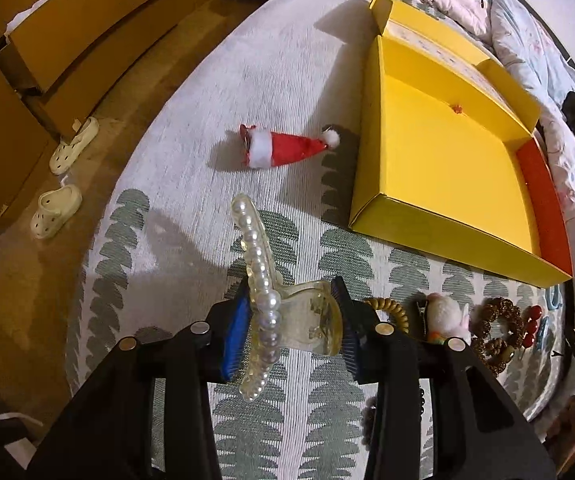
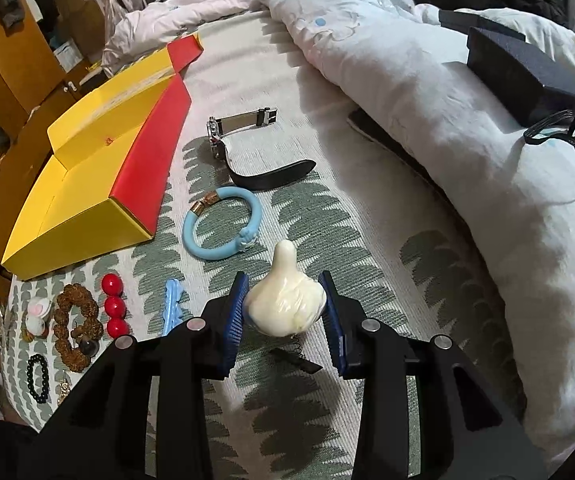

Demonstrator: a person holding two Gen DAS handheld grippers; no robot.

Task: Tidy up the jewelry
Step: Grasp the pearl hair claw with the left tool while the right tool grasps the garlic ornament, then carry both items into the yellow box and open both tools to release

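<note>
We are gripping a pearl hair claw in the left tongs and a cream duck clip in the right tongs, both above the bed, near the yellow box.

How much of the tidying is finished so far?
Hardly any: the yellow box looks bare apart from a tiny orange speck. In hand: the left gripper is shut on a pearl clip, the right gripper on a cream clip. Still lying on the bed: Santa hat, watch, blue bangle, red beads, brown bracelet.
</note>
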